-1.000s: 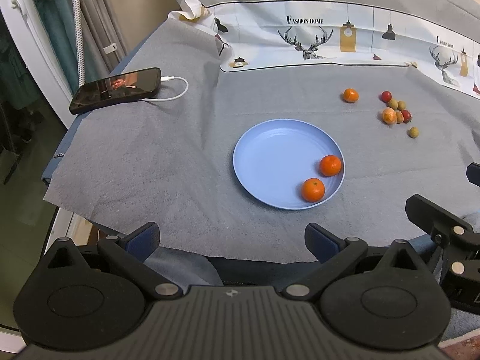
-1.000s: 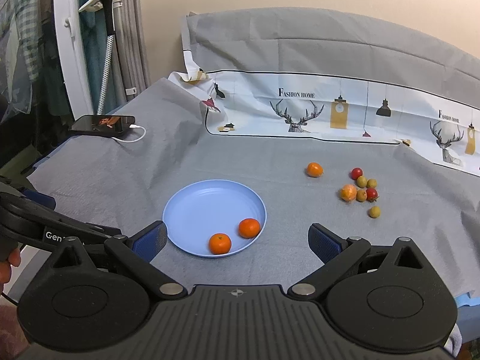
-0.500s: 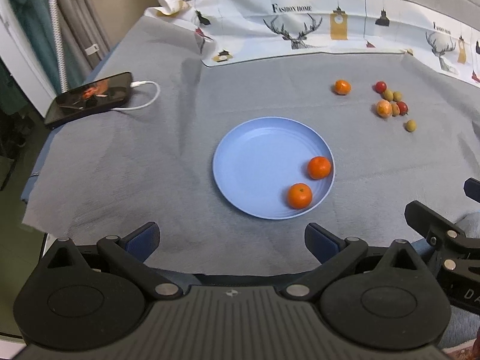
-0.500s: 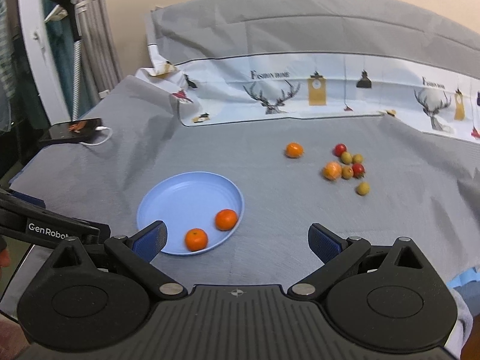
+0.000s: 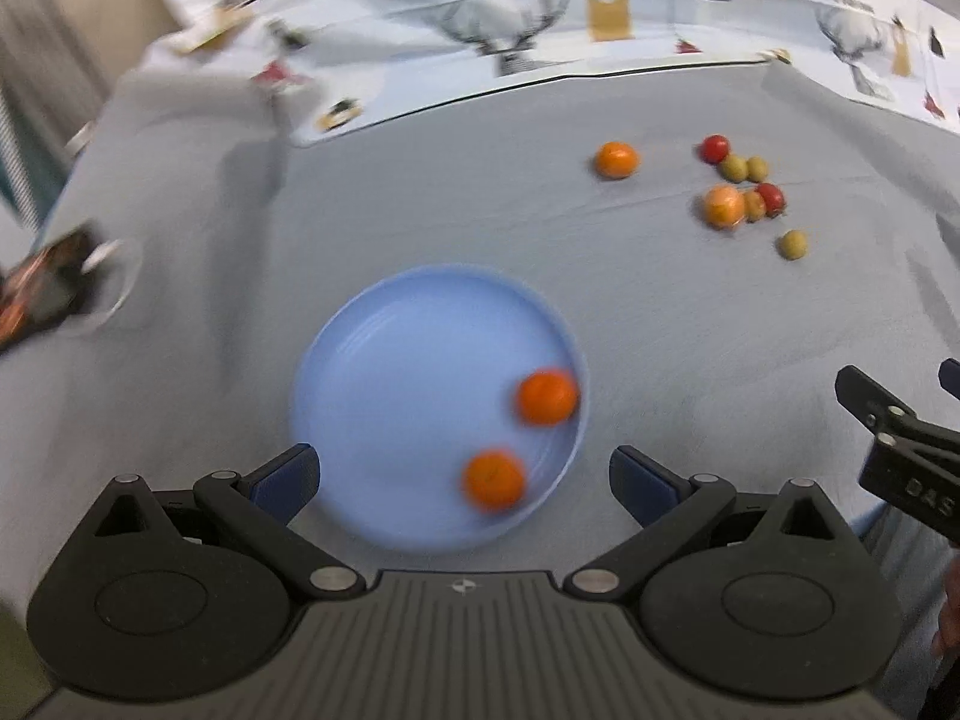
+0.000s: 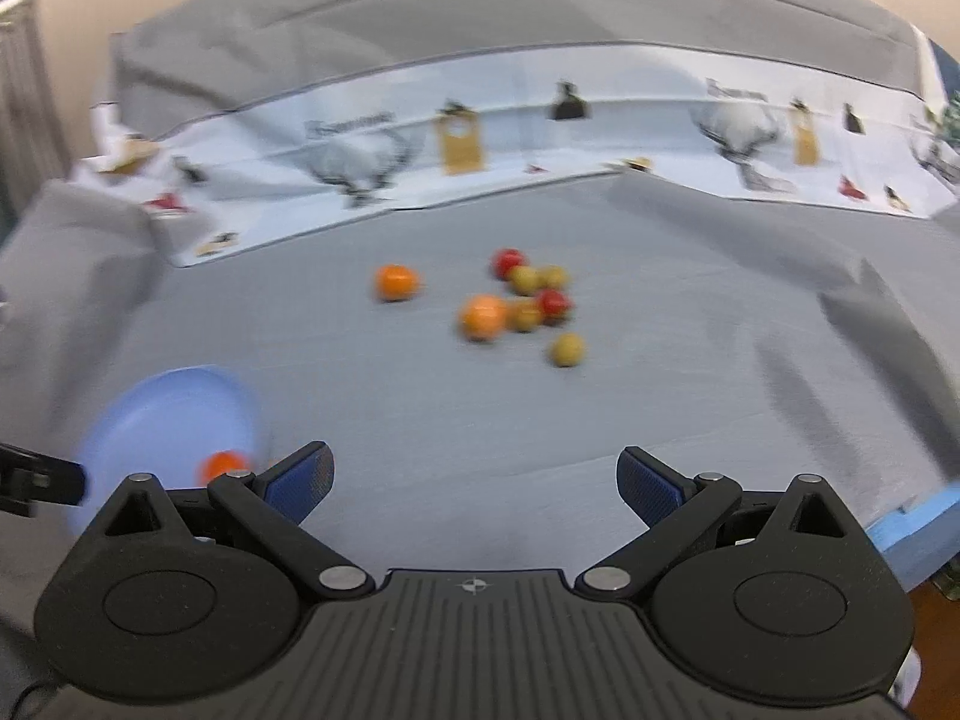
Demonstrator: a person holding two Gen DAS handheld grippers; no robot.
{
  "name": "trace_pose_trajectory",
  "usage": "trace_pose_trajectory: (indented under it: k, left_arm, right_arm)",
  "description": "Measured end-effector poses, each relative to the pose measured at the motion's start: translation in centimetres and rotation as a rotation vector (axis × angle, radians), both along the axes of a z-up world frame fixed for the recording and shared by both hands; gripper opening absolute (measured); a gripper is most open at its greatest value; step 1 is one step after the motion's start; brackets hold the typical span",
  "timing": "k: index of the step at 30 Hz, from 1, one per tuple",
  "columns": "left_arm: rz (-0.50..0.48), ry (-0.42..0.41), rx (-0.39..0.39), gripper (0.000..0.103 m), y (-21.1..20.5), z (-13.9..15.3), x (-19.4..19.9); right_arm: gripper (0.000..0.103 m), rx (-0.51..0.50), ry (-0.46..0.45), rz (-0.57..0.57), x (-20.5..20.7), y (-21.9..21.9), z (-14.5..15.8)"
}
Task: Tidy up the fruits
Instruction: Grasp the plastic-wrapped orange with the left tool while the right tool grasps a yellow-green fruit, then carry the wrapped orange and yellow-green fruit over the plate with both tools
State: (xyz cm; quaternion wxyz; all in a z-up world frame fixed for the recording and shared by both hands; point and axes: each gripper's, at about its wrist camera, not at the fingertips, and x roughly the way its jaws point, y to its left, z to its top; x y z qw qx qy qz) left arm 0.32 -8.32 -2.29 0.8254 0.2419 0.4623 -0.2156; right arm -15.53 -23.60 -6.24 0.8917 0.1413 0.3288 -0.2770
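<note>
Both frames blurred: left hand-held gripper (image 5: 462,480) and right hand-held gripper (image 6: 474,480) gape empty; two round tangerines (image 5: 546,397) in blue plate (image 5: 384,372), axis unreadable; loose fruit cluster (image 6: 522,300) beyond on the tabletop (image 6: 660,360).

Partly readable white letters "DAS" on the black body of the right tongs (image 5: 912,483) at the frame edge. Printed headings on the deer-patterned cloth (image 5: 600,18) too blurred to read.

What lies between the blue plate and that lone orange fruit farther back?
Only bare grey cloth lies between the blue plate and lone orange fruit, seen in the left wrist view.
</note>
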Motion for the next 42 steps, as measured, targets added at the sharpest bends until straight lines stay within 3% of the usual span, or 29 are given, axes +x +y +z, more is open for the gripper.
trace_pose_trajectory:
  k: [7, 11, 13, 17, 21, 23, 25, 26, 27, 28, 31, 37, 42]
  left_arm:
    - [-0.132, -0.004, -0.031, 0.103, -10.4, -5.0, 3.7]
    - [-0.201, 0.010, -0.049, 0.103, -16.5, -7.9, 6.2]
    - [-0.239, 0.036, -0.069, 0.103, -19.5, -9.0, 7.7]
    - [-0.291, 0.088, -0.064, 0.103, -24.5, -11.9, 10.1]
    - [-0.325, 0.138, -0.041, 0.103, -26.9, -14.3, 11.2]
    - [-0.339, 0.142, -0.064, 0.102, -27.0, -14.7, 11.5]
    - [-0.336, 0.143, -0.105, 0.080, -26.7, -14.3, 11.7]
    - [-0.345, 0.146, -0.136, 0.052, -26.5, -13.8, 11.7]
    - [-0.360, 0.150, -0.146, 0.042, -26.5, -13.4, 11.6]
    - [-0.361, 0.155, -0.142, 0.042, -26.4, -13.2, 11.5]
    - [-0.342, 0.129, -0.130, 0.041, -25.2, -12.6, 10.7]
    - [-0.269, 0.116, -0.130, 0.042, -18.6, -7.7, 8.1]
    - [-0.227, 0.151, -0.111, 0.042, -11.0, -3.0, 5.0]
  right_arm:
    - [0.102, -0.104, 0.088, 0.026, 5.7, -7.1, -7.3]
    - [0.102, -0.098, 0.089, 0.034, 8.6, -10.5, -10.1]
    - [0.102, -0.058, 0.055, 0.052, 9.5, -12.1, -11.0]
    - [0.102, -0.078, 0.015, 0.060, 10.2, -13.2, -11.5]
    - [0.102, -0.085, 0.010, 0.063, 10.2, -13.2, -11.5]
    - [0.102, -0.089, 0.014, 0.063, 10.2, -13.1, -11.4]
    - [0.093, -0.087, 0.004, 0.071, 10.1, -13.0, -11.1]
    - [0.069, -0.095, -0.012, 0.090, 9.9, -12.7, -10.8]
    - [0.035, -0.104, -0.018, 0.118, 9.8, -12.4, -10.7]
    - [0.028, -0.128, -0.008, 0.130, 9.9, -12.0, -10.7]
    - [0.027, -0.132, -0.017, 0.118, 9.8, -12.1, -10.5]
    - [0.027, -0.139, -0.018, -0.024, 7.5, -12.9, -8.7]
    - [0.027, -0.161, -0.020, 0.009, 4.5, -9.5, -4.8]
